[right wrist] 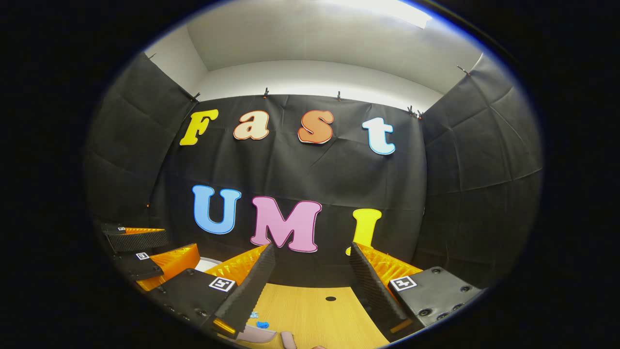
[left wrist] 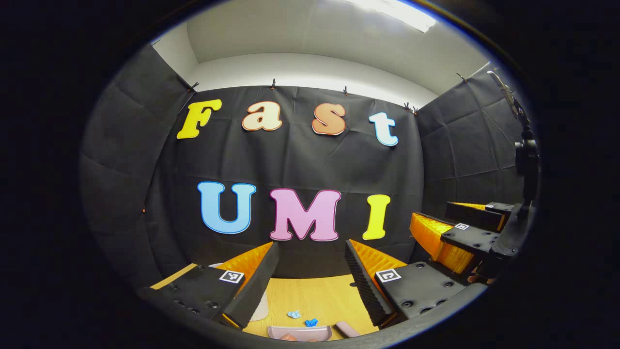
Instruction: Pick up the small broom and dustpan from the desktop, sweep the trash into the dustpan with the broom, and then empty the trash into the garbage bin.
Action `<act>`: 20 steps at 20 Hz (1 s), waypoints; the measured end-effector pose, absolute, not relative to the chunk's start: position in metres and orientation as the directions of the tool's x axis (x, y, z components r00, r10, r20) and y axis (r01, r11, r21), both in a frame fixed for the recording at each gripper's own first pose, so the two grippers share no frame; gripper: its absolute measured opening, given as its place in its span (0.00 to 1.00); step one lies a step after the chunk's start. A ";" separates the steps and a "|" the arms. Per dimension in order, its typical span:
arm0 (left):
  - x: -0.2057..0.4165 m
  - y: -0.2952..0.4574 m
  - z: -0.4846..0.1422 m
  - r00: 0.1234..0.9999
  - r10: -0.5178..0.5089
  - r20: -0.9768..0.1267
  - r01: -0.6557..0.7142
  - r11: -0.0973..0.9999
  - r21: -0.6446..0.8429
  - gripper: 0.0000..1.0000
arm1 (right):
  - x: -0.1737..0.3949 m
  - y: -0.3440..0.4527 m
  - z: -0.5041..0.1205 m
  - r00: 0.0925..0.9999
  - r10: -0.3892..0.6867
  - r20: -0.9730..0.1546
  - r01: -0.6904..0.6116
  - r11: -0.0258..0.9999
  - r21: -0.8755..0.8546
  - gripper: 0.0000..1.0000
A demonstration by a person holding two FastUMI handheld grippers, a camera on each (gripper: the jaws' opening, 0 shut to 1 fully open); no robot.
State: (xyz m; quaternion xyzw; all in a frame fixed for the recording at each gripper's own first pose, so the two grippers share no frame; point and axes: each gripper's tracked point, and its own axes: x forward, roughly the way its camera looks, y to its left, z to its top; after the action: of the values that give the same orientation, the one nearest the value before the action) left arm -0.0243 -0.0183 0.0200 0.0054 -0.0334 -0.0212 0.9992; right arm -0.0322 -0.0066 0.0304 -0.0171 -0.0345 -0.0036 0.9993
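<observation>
Pink dustpan [left wrist: 300,332] lies crosswise on desk [left wrist: 315,295] | both tools spread, empty.

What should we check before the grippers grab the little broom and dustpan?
1. Left gripper open and holding nothing: ok.
2. Right gripper open and holding nothing: ok.
3. Dustpan located on the desktop: ok, at the bottom edge of the left gripper view, partly cut off.
4. Broom handle within reach: cannot tell, just a pale end beside the dustpan.
5. Trash in place: ok, blue scraps lie just beyond the dustpan.
6. Garbage bin located: cannot tell.
</observation>
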 end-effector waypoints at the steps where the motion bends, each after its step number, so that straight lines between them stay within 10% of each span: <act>1: -0.025 -0.017 0.018 0.997 -0.041 0.063 0.041 0.999 0.011 0.80 | -0.033 -0.007 0.030 0.998 -0.008 0.069 0.011 0.999 -0.038 0.99; 11: -0.011 -0.011 -0.043 0.994 -0.042 -0.099 0.040 0.999 -0.024 0.80 | -0.009 0.013 -0.030 0.998 0.023 -0.052 -0.024 0.999 -0.021 1.00; 20: 0.014 -0.008 -0.175 0.850 0.040 -0.525 -0.064 0.998 -0.028 0.82 | 0.032 0.022 -0.193 0.894 0.090 -0.438 -0.061 0.995 0.081 1.00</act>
State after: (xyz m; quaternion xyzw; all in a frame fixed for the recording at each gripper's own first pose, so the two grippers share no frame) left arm 0.0138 -0.0082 -0.1752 -0.0220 0.2724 0.0273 0.9615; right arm 0.0321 0.0215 -0.1935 0.0324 0.2265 0.0388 0.9727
